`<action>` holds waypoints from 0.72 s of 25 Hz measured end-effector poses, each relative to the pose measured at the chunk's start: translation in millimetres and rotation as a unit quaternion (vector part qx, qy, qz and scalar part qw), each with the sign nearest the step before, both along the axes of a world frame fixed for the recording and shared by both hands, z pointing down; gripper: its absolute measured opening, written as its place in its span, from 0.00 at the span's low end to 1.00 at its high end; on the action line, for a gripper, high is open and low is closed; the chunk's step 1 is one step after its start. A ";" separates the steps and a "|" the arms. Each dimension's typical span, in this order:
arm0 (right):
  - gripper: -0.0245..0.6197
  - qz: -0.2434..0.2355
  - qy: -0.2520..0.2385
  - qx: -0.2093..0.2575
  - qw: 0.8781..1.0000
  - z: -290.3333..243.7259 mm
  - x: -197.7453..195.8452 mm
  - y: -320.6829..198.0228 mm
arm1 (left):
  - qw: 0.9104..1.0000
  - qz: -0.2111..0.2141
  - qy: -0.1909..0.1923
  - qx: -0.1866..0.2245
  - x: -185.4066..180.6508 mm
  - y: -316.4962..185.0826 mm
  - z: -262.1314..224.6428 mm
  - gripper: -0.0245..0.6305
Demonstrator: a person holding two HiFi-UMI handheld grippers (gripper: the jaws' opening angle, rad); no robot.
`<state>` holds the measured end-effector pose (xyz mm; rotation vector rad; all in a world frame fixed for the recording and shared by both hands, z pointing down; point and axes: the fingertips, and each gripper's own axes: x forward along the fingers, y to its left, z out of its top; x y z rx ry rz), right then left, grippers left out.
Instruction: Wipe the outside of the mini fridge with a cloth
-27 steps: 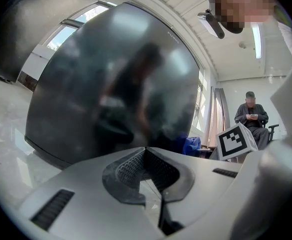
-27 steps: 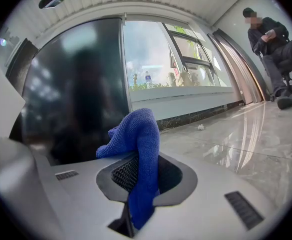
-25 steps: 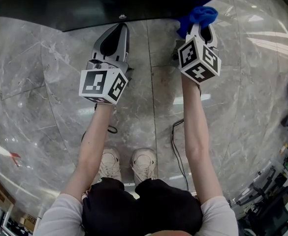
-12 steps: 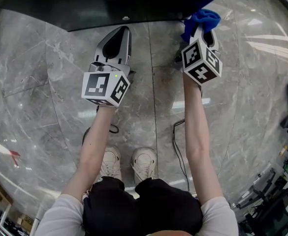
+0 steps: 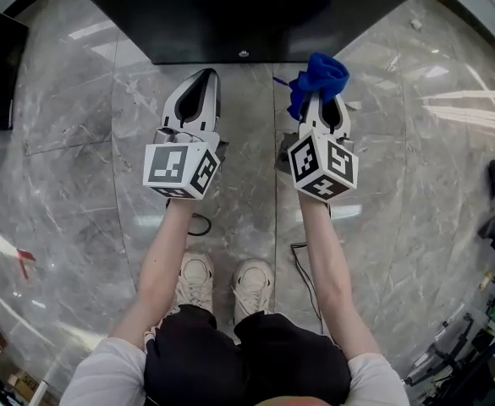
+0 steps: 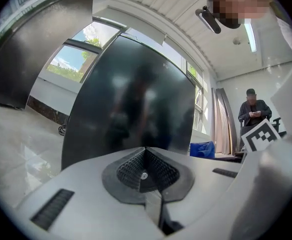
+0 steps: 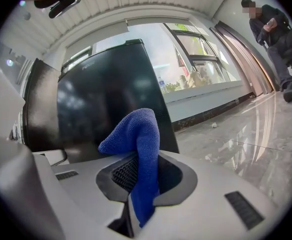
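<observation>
You're standing on a glossy grey marble floor (image 5: 78, 184). The black mini fridge (image 5: 230, 15) sits on it just ahead of your shoes (image 5: 195, 279), and a thin black cable (image 5: 300, 265) trails beside your right foot.

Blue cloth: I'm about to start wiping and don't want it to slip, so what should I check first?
1. Blue cloth clamped in the right gripper: ok, jaws shut on it.
2. Cloth bunch sticks out past the jaw tips: ok.
3. Left gripper empty, jaws together: ok.
4. Mini fridge straight ahead of both grippers: ok.
5. Cloth touching the fridge: cannot tell.
</observation>
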<state>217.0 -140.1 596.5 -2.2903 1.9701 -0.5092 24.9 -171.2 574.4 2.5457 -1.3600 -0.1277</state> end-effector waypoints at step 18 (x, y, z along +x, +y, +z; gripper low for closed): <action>0.16 -0.056 0.012 0.018 0.998 -70.0 -61.2 2.5 | 0.999 -0.033 -0.023 0.013 -16.5 -7.7 -64.1 0.04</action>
